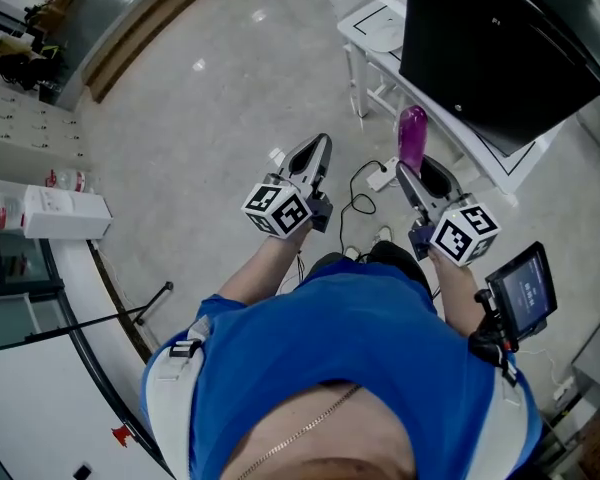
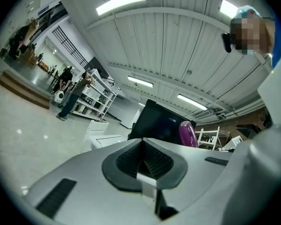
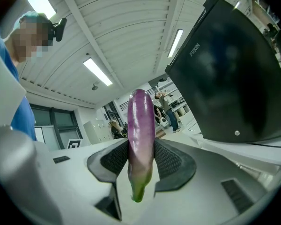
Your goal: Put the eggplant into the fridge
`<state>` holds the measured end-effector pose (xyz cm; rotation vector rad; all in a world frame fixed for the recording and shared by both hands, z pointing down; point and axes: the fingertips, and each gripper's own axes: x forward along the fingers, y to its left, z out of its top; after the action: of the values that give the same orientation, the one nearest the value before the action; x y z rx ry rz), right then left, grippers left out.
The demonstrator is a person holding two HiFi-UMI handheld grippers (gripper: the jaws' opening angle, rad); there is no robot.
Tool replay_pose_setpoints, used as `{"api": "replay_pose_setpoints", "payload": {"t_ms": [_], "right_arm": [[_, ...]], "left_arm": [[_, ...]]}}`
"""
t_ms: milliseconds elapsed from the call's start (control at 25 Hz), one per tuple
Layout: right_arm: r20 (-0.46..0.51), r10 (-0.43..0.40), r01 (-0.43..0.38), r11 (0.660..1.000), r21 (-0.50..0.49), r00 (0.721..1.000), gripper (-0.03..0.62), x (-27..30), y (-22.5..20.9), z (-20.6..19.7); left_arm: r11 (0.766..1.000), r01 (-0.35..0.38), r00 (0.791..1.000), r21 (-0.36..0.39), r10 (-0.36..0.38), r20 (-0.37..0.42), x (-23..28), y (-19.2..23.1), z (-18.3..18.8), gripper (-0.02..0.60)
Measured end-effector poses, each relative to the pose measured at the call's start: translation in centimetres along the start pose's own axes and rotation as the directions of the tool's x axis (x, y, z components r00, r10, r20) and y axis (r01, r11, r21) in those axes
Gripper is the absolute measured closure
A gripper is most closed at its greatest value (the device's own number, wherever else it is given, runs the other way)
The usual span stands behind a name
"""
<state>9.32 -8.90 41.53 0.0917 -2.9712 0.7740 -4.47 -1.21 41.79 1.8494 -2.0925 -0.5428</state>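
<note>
A purple eggplant (image 3: 141, 135) with a green stem end stands between the ribbed pads of my right gripper (image 3: 141, 159), which is shut on it. In the head view the eggplant (image 1: 412, 138) sticks out past the right gripper (image 1: 427, 176) toward a black fridge (image 1: 500, 43). The fridge (image 3: 225, 78) fills the right side of the right gripper view. My left gripper (image 1: 313, 156) is held level beside it, shut with nothing between its pads (image 2: 143, 159). In the left gripper view the eggplant (image 2: 187, 134) shows in front of the fridge (image 2: 160, 122).
The fridge sits on a white table (image 1: 435, 118). A white socket strip with black cables (image 1: 380, 176) lies on the floor below the grippers. A white counter (image 1: 40, 368) runs along the left. A small screen (image 1: 522, 290) hangs at my right side. People (image 2: 75, 92) stand by white shelves far off.
</note>
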Motion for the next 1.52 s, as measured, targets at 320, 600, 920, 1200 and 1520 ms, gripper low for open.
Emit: {"api": "replay_pose_setpoints", "payload": {"t_ms": [320, 600, 920, 1200, 1520], "right_arm": [[0.020, 0.013, -0.013, 0.999, -0.032, 1.000, 0.419, 1.4, -1.0, 3.5], [0.052, 0.012, -0.010, 1.000, -0.029, 0.999, 0.419, 2.8, -7.8, 5.8], [0.087, -0.039, 0.041, 0.999, -0.024, 0.995, 0.419, 3.0, -10.2, 7.4], [0.120, -0.112, 0.117, 0.992, -0.036, 0.986, 0.419, 4.8, -10.9, 8.2], [0.161, -0.196, 0.205, 0.978, -0.036, 0.967, 0.419, 7.0, -10.7, 8.6]], "left_arm": [[0.999, 0.028, 1.000, 0.018, -0.029, 0.011, 4.0, 0.0, 2.4, 0.574], [0.998, 0.051, 0.999, 0.044, -0.051, -0.006, 12.1, 1.1, 1.7, 0.574], [0.989, 0.127, 0.992, 0.076, -0.125, -0.032, 18.1, 1.2, 3.0, 0.574], [0.971, 0.220, 0.975, 0.090, -0.215, -0.062, 22.7, 3.1, 4.5, 0.574], [0.934, 0.343, 0.936, 0.100, -0.332, -0.114, 27.0, 4.4, 5.5, 0.574]]}}
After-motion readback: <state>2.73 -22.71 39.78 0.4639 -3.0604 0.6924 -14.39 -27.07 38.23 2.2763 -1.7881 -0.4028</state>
